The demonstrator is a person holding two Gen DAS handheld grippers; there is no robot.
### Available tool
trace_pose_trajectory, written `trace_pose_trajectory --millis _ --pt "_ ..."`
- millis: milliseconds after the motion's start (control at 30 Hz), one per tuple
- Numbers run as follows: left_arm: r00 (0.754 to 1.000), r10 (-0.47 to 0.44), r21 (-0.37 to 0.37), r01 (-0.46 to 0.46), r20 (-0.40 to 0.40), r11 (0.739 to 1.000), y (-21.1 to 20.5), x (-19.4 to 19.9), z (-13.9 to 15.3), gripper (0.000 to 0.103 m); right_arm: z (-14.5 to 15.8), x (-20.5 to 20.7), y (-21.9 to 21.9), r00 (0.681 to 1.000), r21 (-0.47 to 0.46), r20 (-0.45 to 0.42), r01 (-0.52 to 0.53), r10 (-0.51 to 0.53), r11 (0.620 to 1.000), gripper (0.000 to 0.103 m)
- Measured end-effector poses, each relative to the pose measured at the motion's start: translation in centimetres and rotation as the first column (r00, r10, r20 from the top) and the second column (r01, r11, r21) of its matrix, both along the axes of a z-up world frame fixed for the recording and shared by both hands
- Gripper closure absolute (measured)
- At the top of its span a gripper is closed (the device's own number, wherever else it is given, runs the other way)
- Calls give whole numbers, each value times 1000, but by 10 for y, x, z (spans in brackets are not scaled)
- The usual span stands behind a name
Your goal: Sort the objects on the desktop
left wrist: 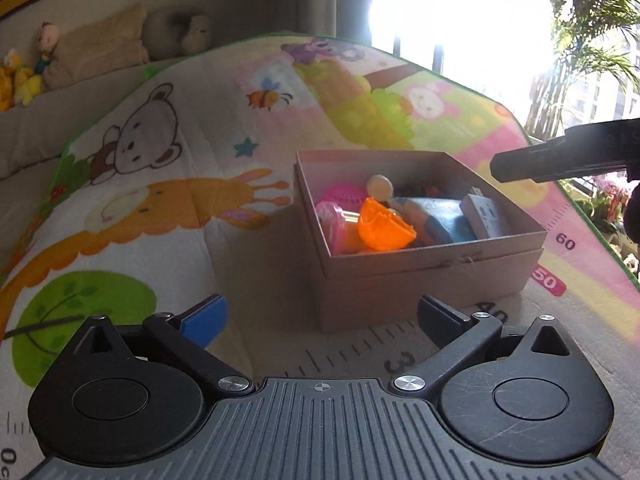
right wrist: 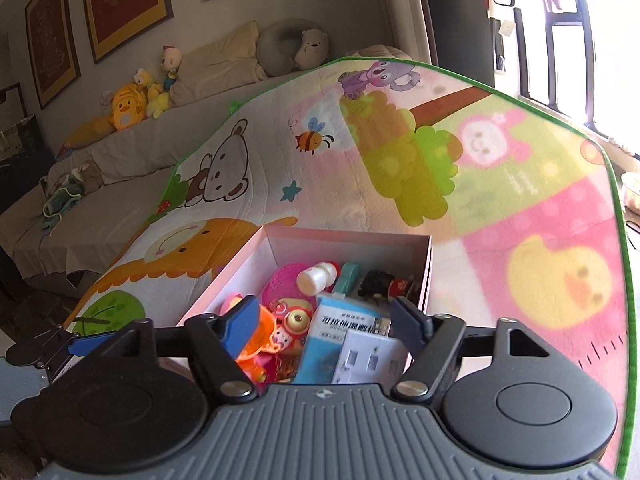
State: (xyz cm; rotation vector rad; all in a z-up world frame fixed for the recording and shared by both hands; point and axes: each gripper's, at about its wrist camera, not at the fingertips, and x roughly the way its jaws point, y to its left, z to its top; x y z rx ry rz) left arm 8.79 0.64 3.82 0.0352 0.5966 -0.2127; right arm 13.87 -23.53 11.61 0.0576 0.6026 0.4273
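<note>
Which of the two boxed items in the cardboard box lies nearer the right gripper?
The white box, directly under the open right gripper; the blue-and-white box sits farther in.

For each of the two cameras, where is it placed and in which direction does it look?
Left wrist: behind the open left gripper, low over the mat, facing the cardboard box; the right gripper's finger enters from the right.
Right wrist: behind the open right gripper, above the box, looking down into it at the blue carton.
Shared: box, animal play mat, orange toy.
</note>
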Motion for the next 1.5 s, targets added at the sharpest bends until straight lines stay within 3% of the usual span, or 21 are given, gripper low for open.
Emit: trace_pose_trajectory --millis 100,167,233,333,500,567,800,1500 --pt "998 29 10 -29 -47 1000 1 -15 -11 0 -16 -29 4 1000 -27 -26 4 -5 1000 11" --pt "994 70 5 -70 -86 998 -1 -22 -17 0 -34 -43 5 996 2 -86 21 -21 1000 0" --pt "989 111 26 -109 -99 994 -5 -29 -23 0 -53 -52 7 989 9 -143 38 -37 999 0" --pt "982 175 33 -173 -71 984 -10 -33 -28 0 -79 -60 18 978 -53 -196 62 -71 997 0" --pt "968 227 45 -223 -109 974 -17 -16 -34 0 -93 -52 35 983 -261 -73 144 -169 955 0" --pt "962 259 62 -254 -88 965 -21 -16 -36 0 -94 -44 29 978 -213 -103 154 -179 965 0" --pt "961 267 63 -263 -77 963 -24 -18 -37 0 -99 -54 33 965 -205 -37 248 -260 947 0" --pt "960 268 63 -263 -77 963 -23 -17 -37 0 -100 -75 34 964 -198 -40 249 -261 948 0"
